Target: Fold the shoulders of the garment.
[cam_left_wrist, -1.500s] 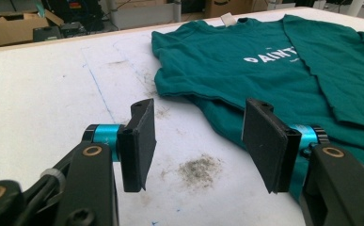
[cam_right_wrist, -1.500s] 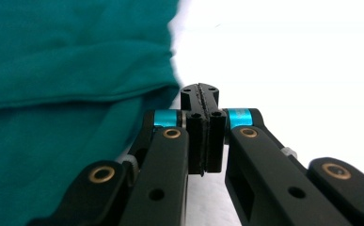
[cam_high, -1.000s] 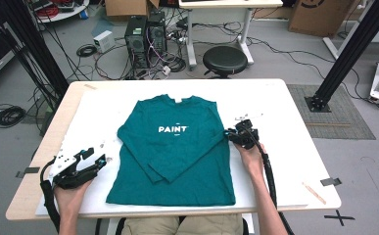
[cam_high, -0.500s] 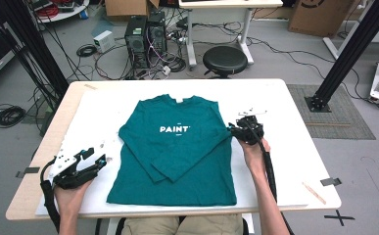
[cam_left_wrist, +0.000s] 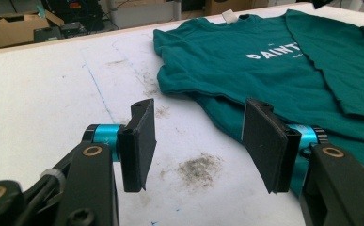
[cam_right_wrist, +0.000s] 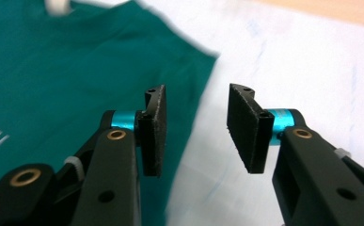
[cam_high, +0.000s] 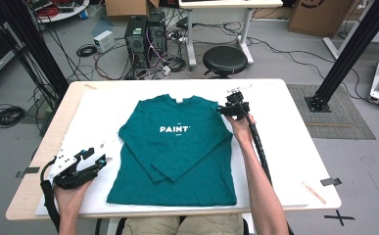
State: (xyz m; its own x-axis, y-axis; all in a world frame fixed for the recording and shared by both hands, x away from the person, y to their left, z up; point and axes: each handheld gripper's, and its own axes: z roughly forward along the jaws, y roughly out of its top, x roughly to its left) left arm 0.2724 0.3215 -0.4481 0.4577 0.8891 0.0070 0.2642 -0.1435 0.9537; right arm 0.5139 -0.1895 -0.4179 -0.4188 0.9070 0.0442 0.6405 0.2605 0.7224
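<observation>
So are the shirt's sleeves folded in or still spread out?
Folded in: both sleeves of the teal long-sleeve shirt lie crossed over its front, below the PAINT print.

The white rectangular table [cam_high: 295,147] is overlooked from above; the teal long-sleeved cotton shirt [cam_high: 177,147] is viewed closely, low, from both gripper cameras [cam_left_wrist: 264,61] [cam_right_wrist: 67,70].
</observation>
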